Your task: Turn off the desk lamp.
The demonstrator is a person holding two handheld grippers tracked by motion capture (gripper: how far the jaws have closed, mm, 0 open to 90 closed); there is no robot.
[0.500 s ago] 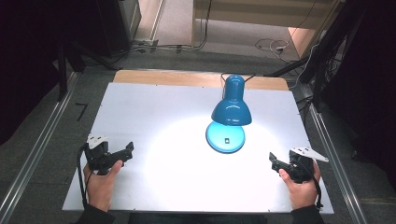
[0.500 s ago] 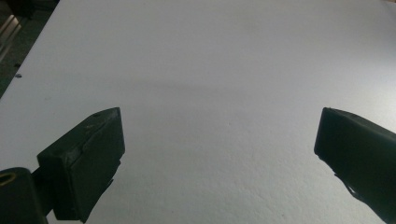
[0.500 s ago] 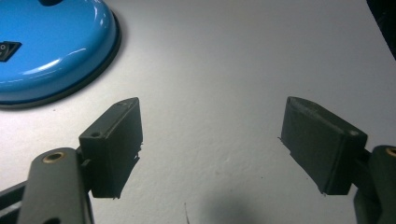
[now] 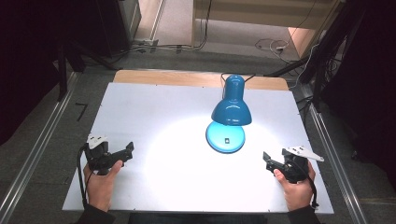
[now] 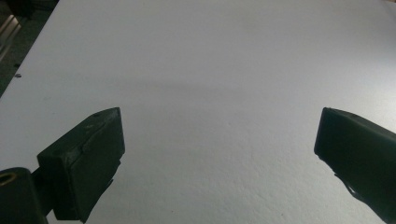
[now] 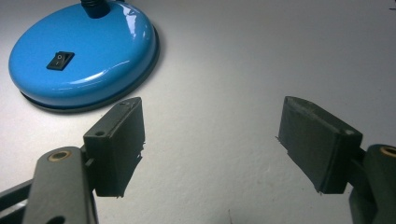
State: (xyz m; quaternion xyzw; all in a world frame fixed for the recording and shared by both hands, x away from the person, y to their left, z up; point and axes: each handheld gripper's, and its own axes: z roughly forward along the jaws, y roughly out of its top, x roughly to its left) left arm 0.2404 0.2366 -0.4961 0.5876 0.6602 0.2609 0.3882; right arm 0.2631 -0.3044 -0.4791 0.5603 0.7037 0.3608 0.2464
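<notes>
A blue desk lamp stands lit at the middle right of the white table, its shade bent over its round base. The base carries a black rocker switch. My left gripper is held low at the front left, open, with bare white table between its jaws. My right gripper is held at the front right, open and empty, with the lamp base a short way beyond its left jaw.
A bright pool of lamplight lies on the table left of the base. The lamp's black cable runs off the table's back edge. Metal rails flank both sides, and cables lie on the floor beyond.
</notes>
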